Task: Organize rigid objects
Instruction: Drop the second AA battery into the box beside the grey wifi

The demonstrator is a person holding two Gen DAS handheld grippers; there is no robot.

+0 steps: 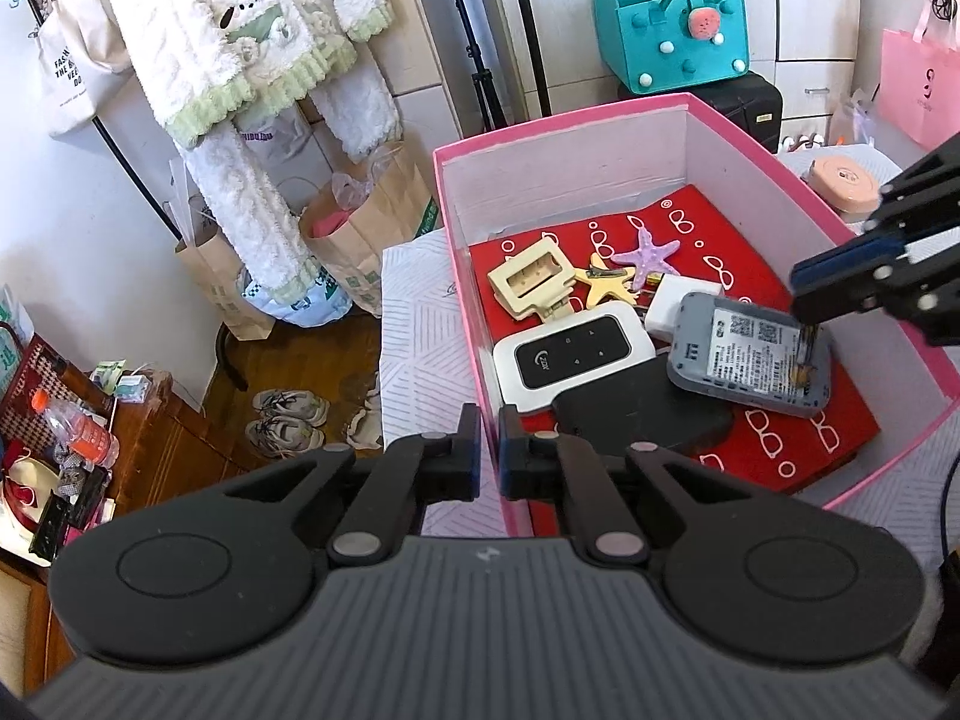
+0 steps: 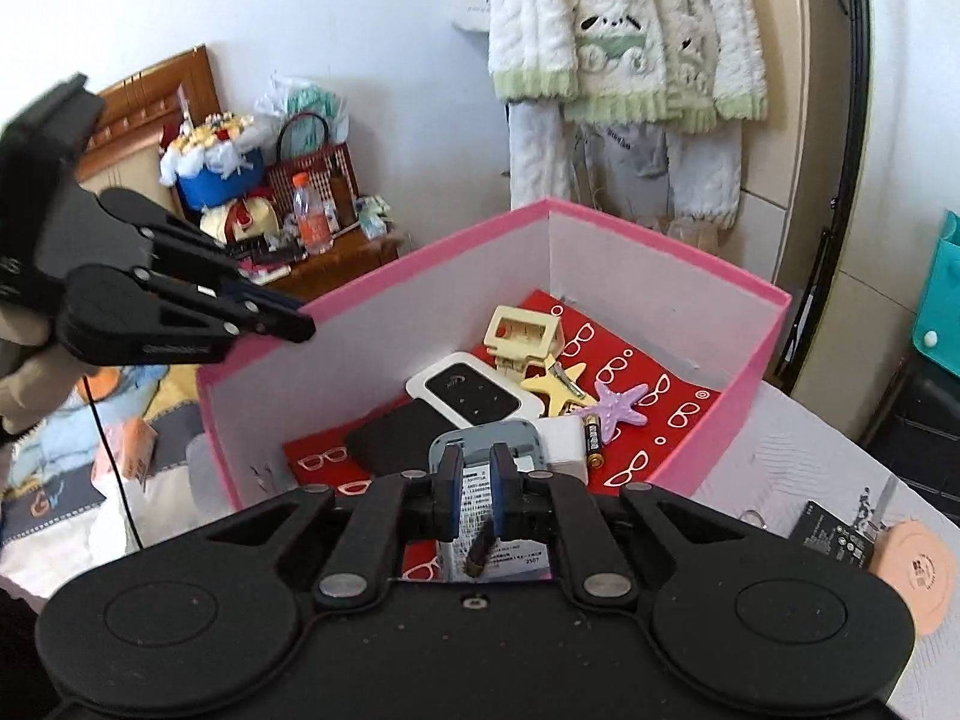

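A pink box (image 1: 570, 126) (image 2: 420, 252) with a red patterned lining holds a grey pocket router (image 1: 750, 354) (image 2: 486, 444) lying label up. With it are a white router (image 1: 570, 354) (image 2: 468, 393), a flat black pad (image 1: 642, 414), a cream hair claw (image 1: 534, 282), a yellow starfish (image 2: 555, 390), a purple starfish (image 1: 648, 252) and a battery (image 2: 593, 438). My left gripper (image 1: 489, 426) (image 2: 303, 321) is shut on the box's near wall. Over the grey router, my right gripper (image 1: 798, 294) (image 2: 477, 468) is shut on a small dark gold-tipped battery (image 1: 806, 357) (image 2: 480, 552), which hangs down.
A pink round compact (image 1: 843, 180) (image 2: 918, 570) and a black card (image 2: 834, 534) lie on the white cloth right of the box. Behind stand a teal bag (image 1: 672, 36), a clothes rack with fluffy garments (image 1: 252, 60) and paper bags (image 1: 366, 228). A cluttered wooden cabinet (image 2: 336, 252) is at the left.
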